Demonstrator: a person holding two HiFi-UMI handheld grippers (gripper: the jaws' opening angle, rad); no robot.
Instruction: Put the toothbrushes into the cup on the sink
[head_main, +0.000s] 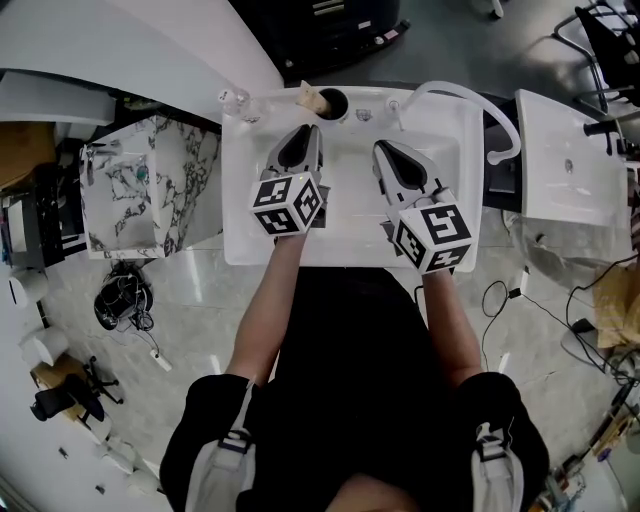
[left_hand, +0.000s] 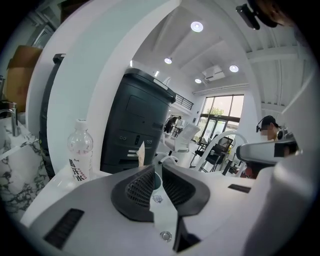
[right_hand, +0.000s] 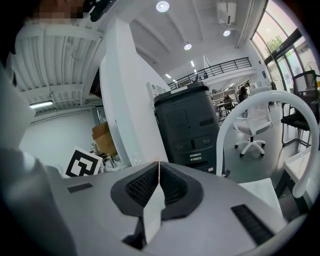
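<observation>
hovering over the sink (head_main: 345, 238), left gripper (head_main: 306, 131) barely parted and empty, right gripper (head_main: 384, 148) closed and empty, cup (head_main: 333, 101) at far rim.

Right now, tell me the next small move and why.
Probably ease both grippers back off the sink. The left gripper has jaws narrowly apart on nothing, the right gripper is shut and empty, and no loose toothbrush shows; only a pale piece stands in the cup.
</observation>
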